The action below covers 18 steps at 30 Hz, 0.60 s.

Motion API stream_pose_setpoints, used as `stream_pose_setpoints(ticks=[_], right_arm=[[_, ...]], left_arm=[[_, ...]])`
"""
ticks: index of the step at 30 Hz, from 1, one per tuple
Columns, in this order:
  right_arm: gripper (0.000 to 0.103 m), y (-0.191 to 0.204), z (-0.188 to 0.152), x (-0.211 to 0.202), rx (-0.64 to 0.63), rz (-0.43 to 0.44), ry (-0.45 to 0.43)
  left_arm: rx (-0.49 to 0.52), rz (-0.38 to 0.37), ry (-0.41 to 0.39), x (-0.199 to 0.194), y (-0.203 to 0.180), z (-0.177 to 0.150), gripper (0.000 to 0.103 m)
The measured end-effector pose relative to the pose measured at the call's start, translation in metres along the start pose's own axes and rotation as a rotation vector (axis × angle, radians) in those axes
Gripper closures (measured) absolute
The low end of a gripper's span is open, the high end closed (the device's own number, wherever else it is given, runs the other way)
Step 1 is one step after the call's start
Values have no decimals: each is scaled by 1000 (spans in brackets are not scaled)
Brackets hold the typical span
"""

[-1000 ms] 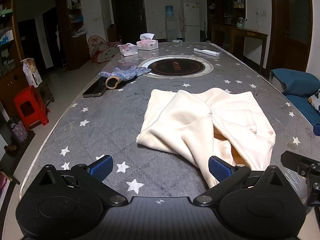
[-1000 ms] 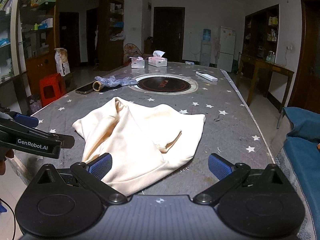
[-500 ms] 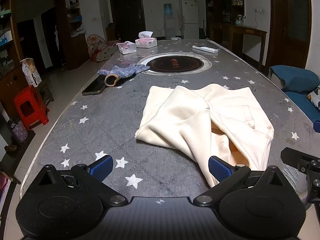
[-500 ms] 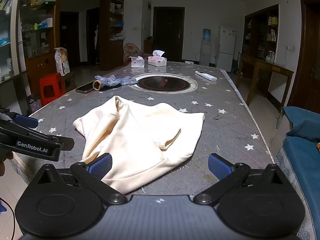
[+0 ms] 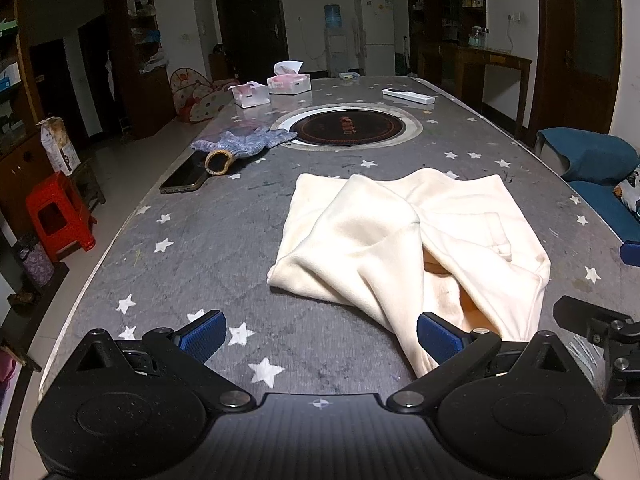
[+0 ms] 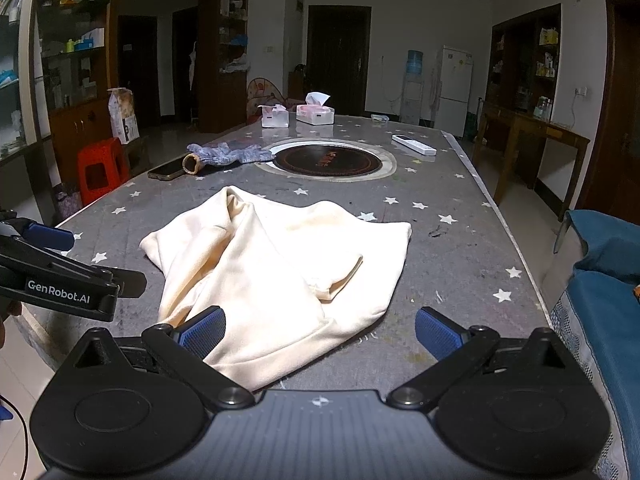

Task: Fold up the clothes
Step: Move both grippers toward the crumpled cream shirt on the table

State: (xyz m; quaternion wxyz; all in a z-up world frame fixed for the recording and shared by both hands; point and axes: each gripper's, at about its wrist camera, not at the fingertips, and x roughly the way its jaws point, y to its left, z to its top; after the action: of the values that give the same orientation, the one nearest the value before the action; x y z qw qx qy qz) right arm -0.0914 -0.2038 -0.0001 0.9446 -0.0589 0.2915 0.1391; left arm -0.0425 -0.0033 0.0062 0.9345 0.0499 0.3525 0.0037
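Two tissue boxes point(image 5: 289, 83), phone point(image 5: 185, 175), gloves point(image 5: 244, 142) beyond garment point(image 5: 400, 240)

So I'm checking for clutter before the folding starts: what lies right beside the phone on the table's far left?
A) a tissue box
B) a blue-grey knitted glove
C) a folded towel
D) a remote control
B: the blue-grey knitted glove lies with its tan cuff right next to the dark phone, while the remote and tissue boxes sit farther back on the table.
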Motion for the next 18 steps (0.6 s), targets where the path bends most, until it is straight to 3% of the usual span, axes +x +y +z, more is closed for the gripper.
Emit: stream_pose_setpoints(ticks=[18], right_arm=[[10, -12, 14, 23, 16, 11, 37]], left_arm=[[28, -7, 10, 18, -5, 21, 0]])
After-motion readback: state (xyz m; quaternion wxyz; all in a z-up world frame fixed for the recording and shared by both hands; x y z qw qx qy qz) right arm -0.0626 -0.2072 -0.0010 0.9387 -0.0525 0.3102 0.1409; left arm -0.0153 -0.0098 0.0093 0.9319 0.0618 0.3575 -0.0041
